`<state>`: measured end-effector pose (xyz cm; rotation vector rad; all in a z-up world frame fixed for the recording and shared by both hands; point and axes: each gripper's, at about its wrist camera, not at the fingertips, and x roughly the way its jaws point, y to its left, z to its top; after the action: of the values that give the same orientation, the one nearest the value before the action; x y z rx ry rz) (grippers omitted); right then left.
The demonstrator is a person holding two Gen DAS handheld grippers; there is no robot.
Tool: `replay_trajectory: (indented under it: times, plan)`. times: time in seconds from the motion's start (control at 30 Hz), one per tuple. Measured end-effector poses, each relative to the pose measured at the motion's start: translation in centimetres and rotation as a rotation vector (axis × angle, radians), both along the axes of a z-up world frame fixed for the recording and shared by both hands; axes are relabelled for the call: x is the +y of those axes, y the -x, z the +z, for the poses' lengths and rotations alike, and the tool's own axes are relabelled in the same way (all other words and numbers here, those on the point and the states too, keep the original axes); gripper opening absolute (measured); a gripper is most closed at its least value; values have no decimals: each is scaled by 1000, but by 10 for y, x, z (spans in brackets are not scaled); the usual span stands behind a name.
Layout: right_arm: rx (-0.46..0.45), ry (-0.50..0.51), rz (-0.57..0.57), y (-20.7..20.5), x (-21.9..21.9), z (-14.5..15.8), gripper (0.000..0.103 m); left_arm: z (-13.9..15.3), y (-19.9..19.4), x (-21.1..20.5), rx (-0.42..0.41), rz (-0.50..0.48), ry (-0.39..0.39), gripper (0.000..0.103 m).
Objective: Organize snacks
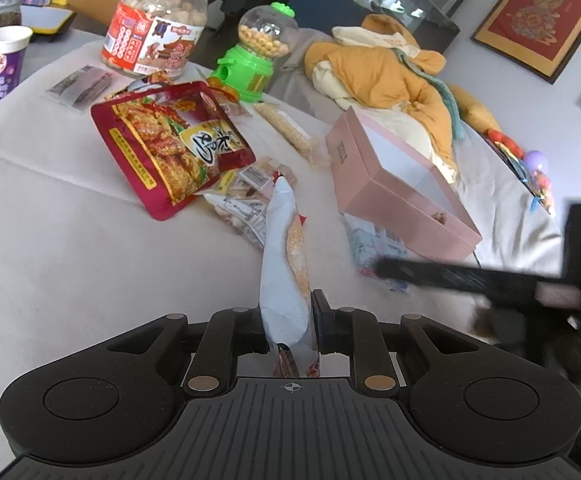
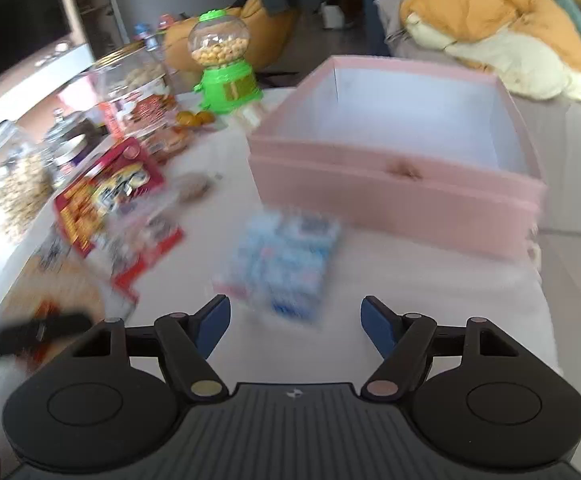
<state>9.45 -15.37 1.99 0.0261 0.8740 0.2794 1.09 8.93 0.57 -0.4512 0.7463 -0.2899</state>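
The pink box (image 2: pixel 394 184) at frame centre holds almost nothing; most snacks remain outside. Left gripper (image 1: pixel 290 320) pinches a white packet (image 1: pixel 286 264); right gripper (image 2: pixel 295 322) fingers are spread above a blue packet (image 2: pixel 286 260).

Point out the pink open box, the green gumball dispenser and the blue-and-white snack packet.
Pink open cardboard box (image 2: pixel 394 192), right wrist view, front wall.
Green plastic gumball dispenser (image 2: pixel 226 90), right wrist view, base.
Blue-and-white snack packet (image 2: pixel 286 260), right wrist view, middle.

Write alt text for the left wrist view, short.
The left gripper is shut on a white snack packet held upright over a white-covered table. Beyond lie a red snack pouch, an open pink box, a green candy dispenser and a big snack jar. The right gripper shows blurred at right.
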Motion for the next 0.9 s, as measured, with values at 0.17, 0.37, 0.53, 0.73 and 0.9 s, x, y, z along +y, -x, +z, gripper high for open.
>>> replay_trajectory:
  times: [0.17,0.37,0.53,0.73,0.9]
  plan:
    - [-6,93,-84,-31,44,-14,81,10,4,-3,-29,1,-108,26]
    - [27,48,-28,-16,26,-3,59,25,16,-7,-35,-47,-45,21]
    - [-38,39,-17,29,-19,20,59,72,29,-42,-158,-176,-27,21]
    - [-187,40,-73,60,-65,51,59,130,-7,-91,-309,-262,82,21]
    - [-239,52,-130,63,-88,53,59,137,-88,-128,-343,-262,143,22]
